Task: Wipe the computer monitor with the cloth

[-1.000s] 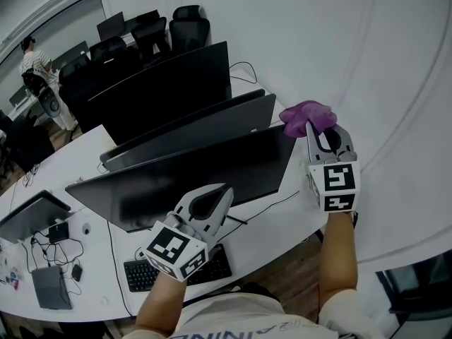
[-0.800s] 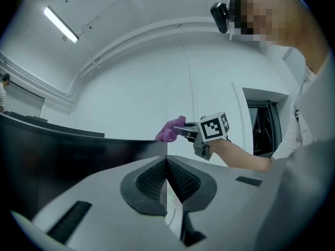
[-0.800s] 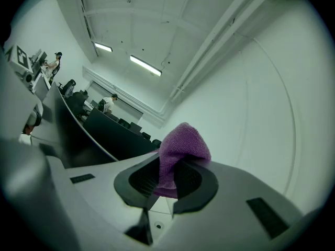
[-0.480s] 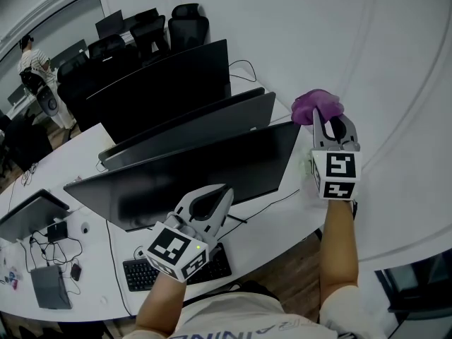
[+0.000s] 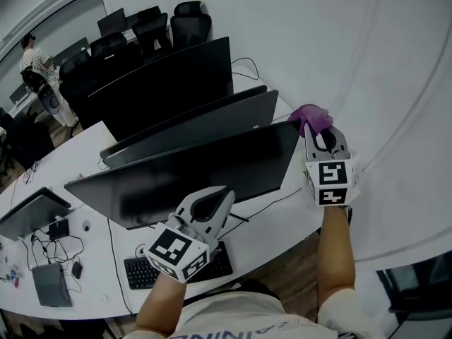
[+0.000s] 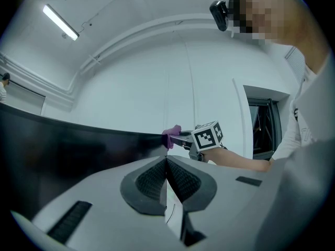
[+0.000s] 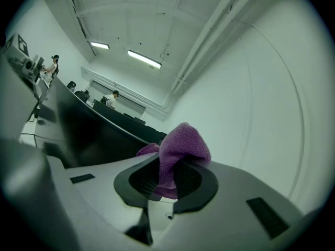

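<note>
White office desk (image 5: 279, 221), row of dark screens behind. Nearest monitor (image 5: 191, 179) stretches left to right across frame centre. Right gripper (image 5: 319, 131) clamped on purple cloth (image 5: 309, 116) at monitor's upper right corner; its face extends leftward from there. Left gripper (image 5: 223, 191) closed, empty, lower centre.

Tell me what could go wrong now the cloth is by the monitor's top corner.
The right tongs pinch only a fold of the purple cloth, so it may slip out mid-wipe. The front monitor isn't braced; the left tongs are shut and empty, so a push could rock it backward.
</note>
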`<action>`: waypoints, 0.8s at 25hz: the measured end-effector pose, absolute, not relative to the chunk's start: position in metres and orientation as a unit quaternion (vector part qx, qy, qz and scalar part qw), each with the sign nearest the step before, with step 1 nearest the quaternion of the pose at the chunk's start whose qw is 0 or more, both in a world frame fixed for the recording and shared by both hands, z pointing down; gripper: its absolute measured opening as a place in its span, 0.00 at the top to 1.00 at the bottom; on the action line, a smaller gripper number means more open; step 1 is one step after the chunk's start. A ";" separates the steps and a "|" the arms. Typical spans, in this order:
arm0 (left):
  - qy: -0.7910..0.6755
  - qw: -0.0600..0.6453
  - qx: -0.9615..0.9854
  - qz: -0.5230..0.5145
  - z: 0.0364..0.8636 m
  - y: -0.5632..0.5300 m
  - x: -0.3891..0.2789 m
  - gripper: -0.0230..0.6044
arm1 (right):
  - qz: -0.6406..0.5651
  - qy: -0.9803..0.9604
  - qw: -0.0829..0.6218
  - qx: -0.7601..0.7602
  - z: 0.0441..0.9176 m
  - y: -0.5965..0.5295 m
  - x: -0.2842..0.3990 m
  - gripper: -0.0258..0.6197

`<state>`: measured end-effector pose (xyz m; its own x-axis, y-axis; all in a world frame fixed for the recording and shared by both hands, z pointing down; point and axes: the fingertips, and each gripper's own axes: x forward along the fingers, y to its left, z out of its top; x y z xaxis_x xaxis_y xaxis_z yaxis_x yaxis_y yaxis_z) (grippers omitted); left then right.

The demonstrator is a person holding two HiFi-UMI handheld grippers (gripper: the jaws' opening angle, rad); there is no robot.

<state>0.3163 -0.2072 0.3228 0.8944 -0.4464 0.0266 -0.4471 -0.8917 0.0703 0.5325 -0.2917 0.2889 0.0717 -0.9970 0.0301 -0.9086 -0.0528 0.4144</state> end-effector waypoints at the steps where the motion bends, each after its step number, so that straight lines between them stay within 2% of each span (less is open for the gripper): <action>1: -0.228 0.037 0.973 0.006 0.324 -0.207 0.317 0.95 | -0.134 -0.669 0.166 0.712 0.291 -0.291 0.533 0.87; 20: -0.223 0.038 0.974 0.022 0.331 -0.204 0.317 0.95 | -0.111 -0.686 0.194 0.693 0.337 -0.288 0.533 0.87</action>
